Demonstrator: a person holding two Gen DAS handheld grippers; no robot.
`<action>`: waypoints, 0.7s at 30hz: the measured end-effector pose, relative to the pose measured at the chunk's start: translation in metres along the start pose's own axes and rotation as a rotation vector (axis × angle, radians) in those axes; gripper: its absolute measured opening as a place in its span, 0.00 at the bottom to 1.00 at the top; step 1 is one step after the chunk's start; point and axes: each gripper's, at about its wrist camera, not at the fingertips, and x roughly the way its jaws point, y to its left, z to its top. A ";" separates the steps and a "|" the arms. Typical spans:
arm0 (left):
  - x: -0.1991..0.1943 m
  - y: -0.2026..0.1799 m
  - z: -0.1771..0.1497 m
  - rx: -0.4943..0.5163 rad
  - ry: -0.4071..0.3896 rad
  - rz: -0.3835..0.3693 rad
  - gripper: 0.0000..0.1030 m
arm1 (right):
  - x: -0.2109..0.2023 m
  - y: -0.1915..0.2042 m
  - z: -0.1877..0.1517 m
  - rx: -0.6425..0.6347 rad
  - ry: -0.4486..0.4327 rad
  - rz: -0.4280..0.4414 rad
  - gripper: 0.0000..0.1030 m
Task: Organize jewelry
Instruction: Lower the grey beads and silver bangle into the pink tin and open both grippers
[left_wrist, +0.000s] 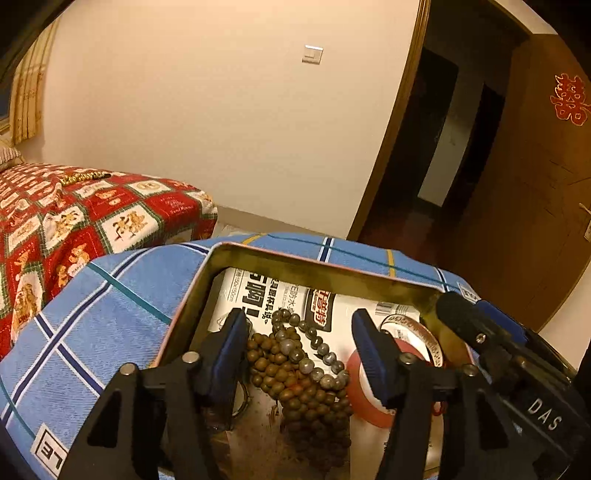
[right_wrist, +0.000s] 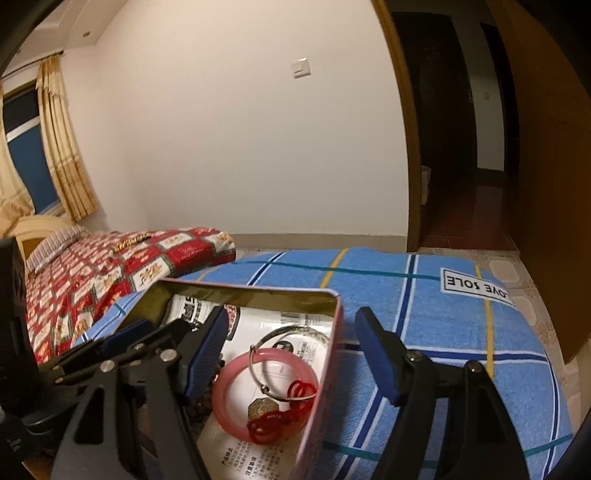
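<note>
Brown bead strands lie in the tin between our spread left hand-held gripper; our right hand-held gripper, also spread, straddles the tin's right wall, likely steadying it.

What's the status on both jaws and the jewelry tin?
Left gripper open over brown beads. Right gripper open, straddling tin wall. Pink bangle inside.

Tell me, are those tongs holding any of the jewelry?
No. Both tongs stand open: the left straddles the bead strands, the right straddles the tin's wall.
</note>
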 end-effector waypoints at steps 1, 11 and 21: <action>-0.002 -0.001 0.000 0.006 -0.011 0.011 0.60 | -0.002 0.000 0.001 0.003 -0.011 -0.003 0.73; -0.016 -0.019 -0.007 0.100 -0.049 0.101 0.60 | -0.014 0.002 0.001 0.005 -0.093 -0.046 0.89; -0.045 -0.023 -0.034 0.148 -0.079 0.201 0.60 | -0.036 0.019 -0.009 -0.075 -0.216 -0.110 0.91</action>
